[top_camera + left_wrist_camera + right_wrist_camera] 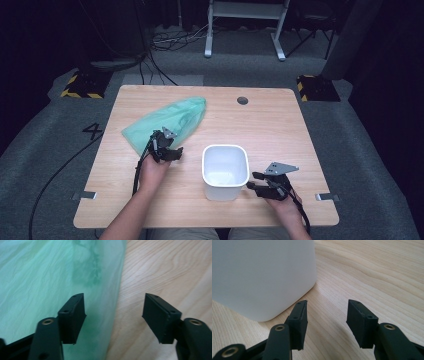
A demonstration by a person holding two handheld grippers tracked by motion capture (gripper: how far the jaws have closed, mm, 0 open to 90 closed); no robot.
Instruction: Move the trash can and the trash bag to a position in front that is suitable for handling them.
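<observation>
- On the light wooden table, a pale green translucent plastic bag lies flat and crumpled, stretching from the far middle toward the left near side; no other object rests on it
- Near the table's middle, toward the person's side, a white square plastic tub with rounded corners stands upright, its mouth facing up and its inside bare
- At the near end of the bag, the left gripper is held low in the person's left hand, with a black cable trailing back along the forearm
- From the left gripper view, the left gripper has its jaws wide apart: one jaw hangs over the green film, the other over bare wood, and the bag's edge runs between them; the pads press on nothing, so it grips nothing
- Whether the jaw tips touch the film cannot be told
- Just to the right of the tub, the right gripper sits low in the person's right hand, pointing toward the tub's near right corner
- From the right gripper view, the right gripper shows jaws parted over bare wood, with the tub just beyond the tip of one jaw and apart from it; nothing lies between the pads
- Bag and tub lie near each other without touching
</observation>
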